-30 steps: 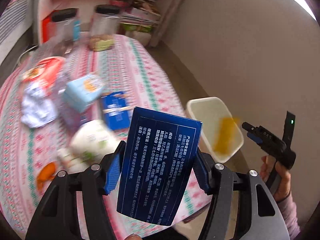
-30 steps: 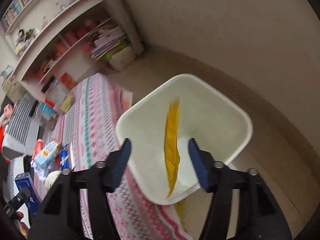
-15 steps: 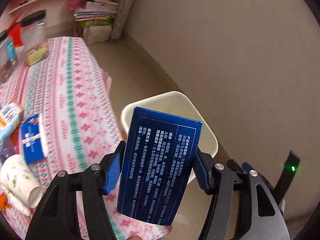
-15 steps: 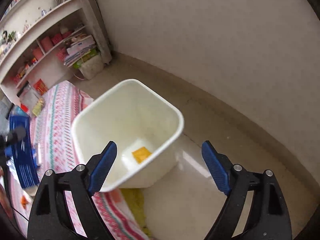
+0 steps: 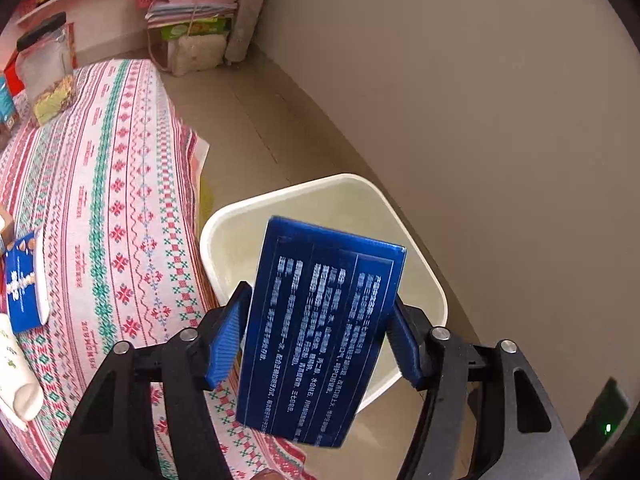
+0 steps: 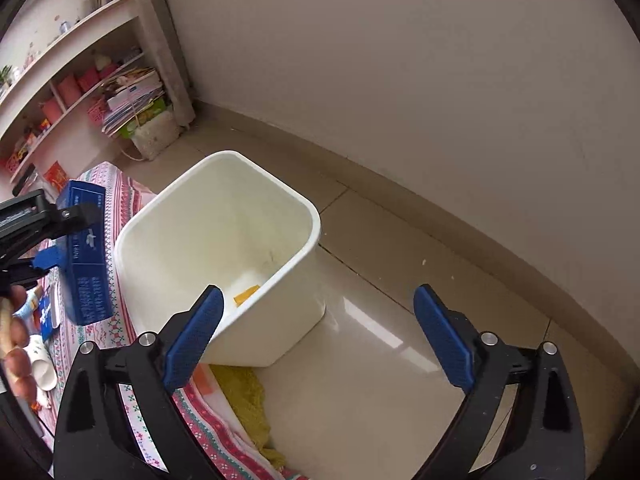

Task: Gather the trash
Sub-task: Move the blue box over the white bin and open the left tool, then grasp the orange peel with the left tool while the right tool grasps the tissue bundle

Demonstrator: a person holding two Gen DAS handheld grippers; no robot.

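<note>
The dark blue carton (image 5: pixel 320 332) with white print stands between the jaws of my left gripper (image 5: pixel 320 296), above the white bin (image 5: pixel 288 192). These jaws are opening; the carton is blurred and a gap shows at the left pad (image 5: pixel 226 340). From the right wrist view the same carton (image 6: pixel 82 256) hangs at the bin's left rim (image 6: pixel 280 180). A yellow wrapper (image 6: pixel 246 294) lies on the bin's bottom. My right gripper (image 6: pixel 318 292) hovers over the bin's near right corner, jaws opening wide, nothing between them.
The table with a pink patterned cloth (image 5: pixel 120 200) touches the bin's left side and carries a small blue box (image 5: pixel 22 280), a paper cup (image 5: pixel 12 372) and a jar (image 5: pixel 46 68). A yellow rag (image 6: pixel 244 392) lies under the bin. A wall (image 6: pixel 440 100) runs just behind.
My left gripper carried the carton from over the table to over the bin, then its jaws widened. The right jaws spread wide; the yellow wrapper dropped to the bin's bottom.
</note>
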